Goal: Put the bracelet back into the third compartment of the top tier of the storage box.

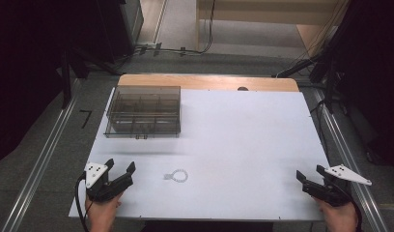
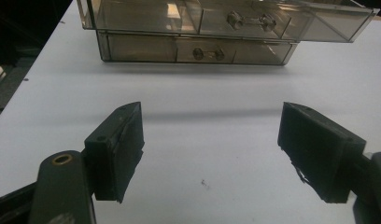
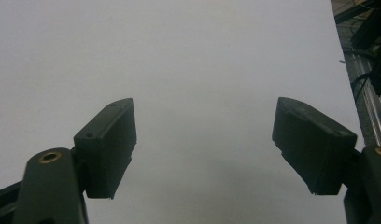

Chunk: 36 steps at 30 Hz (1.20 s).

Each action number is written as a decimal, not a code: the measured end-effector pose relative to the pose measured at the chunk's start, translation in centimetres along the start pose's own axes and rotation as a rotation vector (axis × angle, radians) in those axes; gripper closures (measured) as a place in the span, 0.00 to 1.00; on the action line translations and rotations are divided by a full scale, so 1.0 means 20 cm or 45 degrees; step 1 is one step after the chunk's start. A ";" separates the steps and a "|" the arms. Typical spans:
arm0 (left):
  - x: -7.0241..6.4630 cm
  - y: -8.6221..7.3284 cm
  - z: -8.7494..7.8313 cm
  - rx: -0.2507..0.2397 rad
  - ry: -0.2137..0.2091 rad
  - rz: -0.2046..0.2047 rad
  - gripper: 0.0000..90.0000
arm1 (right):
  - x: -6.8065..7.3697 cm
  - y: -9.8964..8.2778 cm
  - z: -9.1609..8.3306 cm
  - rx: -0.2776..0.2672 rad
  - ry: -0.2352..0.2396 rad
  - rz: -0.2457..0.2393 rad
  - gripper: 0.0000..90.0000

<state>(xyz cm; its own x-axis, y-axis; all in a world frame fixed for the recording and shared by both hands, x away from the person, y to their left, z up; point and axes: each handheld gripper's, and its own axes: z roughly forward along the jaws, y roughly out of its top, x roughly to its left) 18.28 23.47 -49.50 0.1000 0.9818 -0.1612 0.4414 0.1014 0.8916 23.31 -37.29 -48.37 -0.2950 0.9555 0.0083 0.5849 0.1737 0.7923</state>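
A: Two grippers rest at the near edge of the white table (image 1: 243,140). State of each?

B: Left gripper (image 1: 121,170): jaws spread wide, nothing between them, no contact with any object. Right gripper (image 1: 310,175): likewise spread, nothing held.

A: Nearest object?

B: Small silvery bead bracelet (image 1: 177,175), flat on the table, near the left gripper. Smoky transparent plastic drawer box (image 1: 143,111) stands at the far left, well apart.

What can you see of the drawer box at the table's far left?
The drawer box looks like smoky clear plastic, low and rectangular, with divided compartments. It stands flat on the white table, nothing touching it. The left gripper view shows two stacked drawers with small knob handles, the upper one pulled partly out.
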 end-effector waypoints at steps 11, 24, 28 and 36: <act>-0.01 0.00 0.00 0.010 -0.021 0.005 0.25 | 0.00 0.00 0.01 0.002 0.005 -0.010 0.22; -0.03 -0.01 0.02 0.033 -0.051 0.016 0.25 | 0.01 0.00 0.01 0.010 0.006 -0.013 0.22; -0.04 -0.01 0.03 0.040 -0.058 0.020 0.25 | 0.01 0.00 0.01 0.011 0.004 -0.012 0.22; -0.06 -0.02 0.04 0.072 -0.093 0.037 0.25 | 0.01 0.00 0.01 0.012 0.005 -0.015 0.22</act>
<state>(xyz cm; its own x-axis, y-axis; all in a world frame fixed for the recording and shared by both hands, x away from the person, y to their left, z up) 18.77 22.16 -49.96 0.1773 0.9697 -0.1679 0.4869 0.0618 0.8713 23.50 -37.03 -48.50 -0.3053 0.9522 0.0014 0.5885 0.1875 0.7864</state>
